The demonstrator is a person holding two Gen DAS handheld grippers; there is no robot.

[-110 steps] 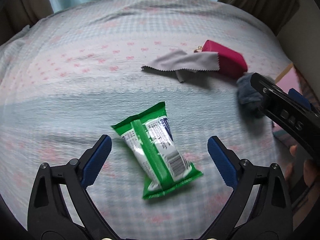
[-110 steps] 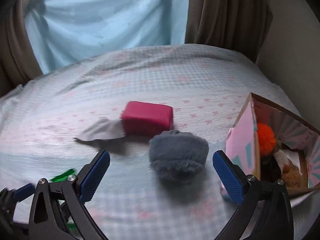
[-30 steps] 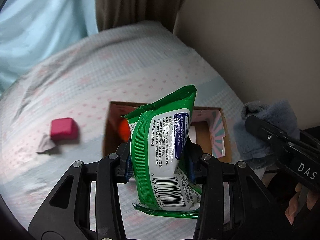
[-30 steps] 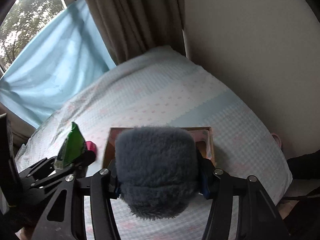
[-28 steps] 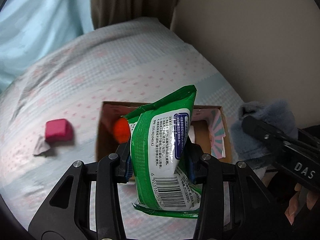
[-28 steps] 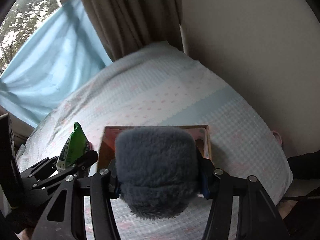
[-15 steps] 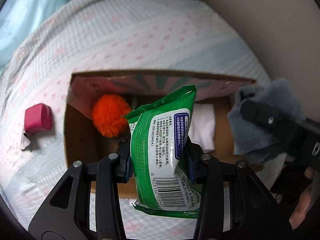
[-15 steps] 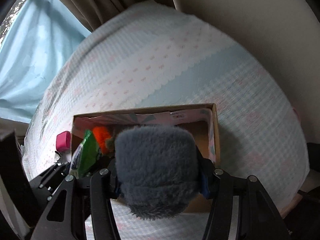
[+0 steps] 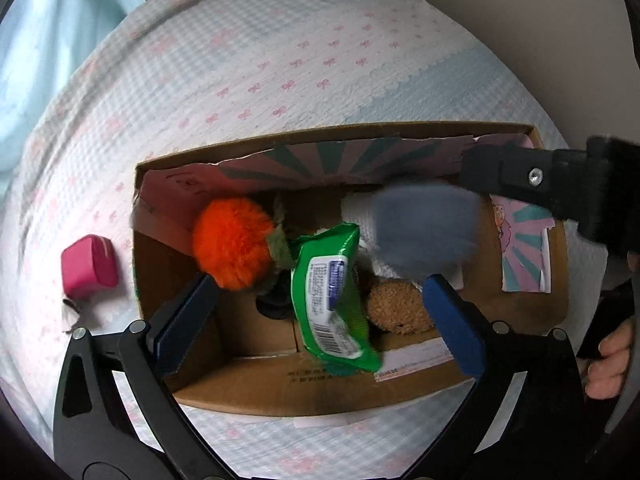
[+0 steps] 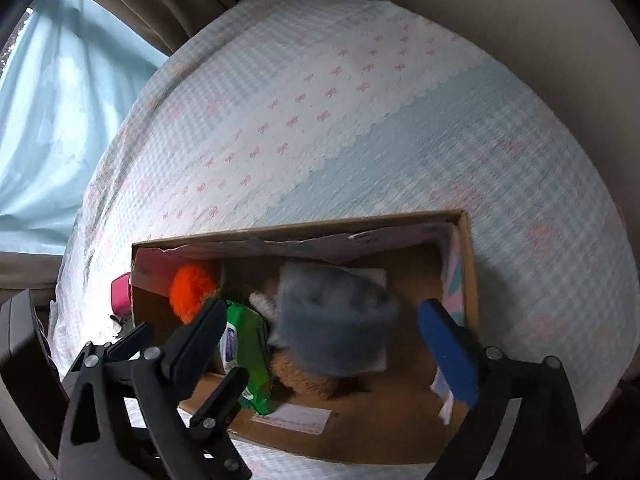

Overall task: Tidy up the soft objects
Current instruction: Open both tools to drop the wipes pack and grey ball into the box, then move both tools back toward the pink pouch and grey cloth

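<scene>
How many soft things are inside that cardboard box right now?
5 visible: orange pompom at left, green wipes pack in the middle, grey fluffy item, brown fuzzy ball and white cloth toward the right. Others may be hidden.

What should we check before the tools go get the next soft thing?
1. Left tool open and let go of the green plastic wipes packet: ok.
2. Right tool open and let go of the fluffy grey-blue cloth: ok.
3. Both things inside the brown cardboard box: ok; the blurred cloth may not have settled.
4. Fluffy orange pom-pom in the box: ok.
5. Pink rectangular pouch put away: not ok, it lies on the bedspread beside the box.
6. Grey cloth scrap by the pouch: cannot tell, mostly hidden.
</scene>
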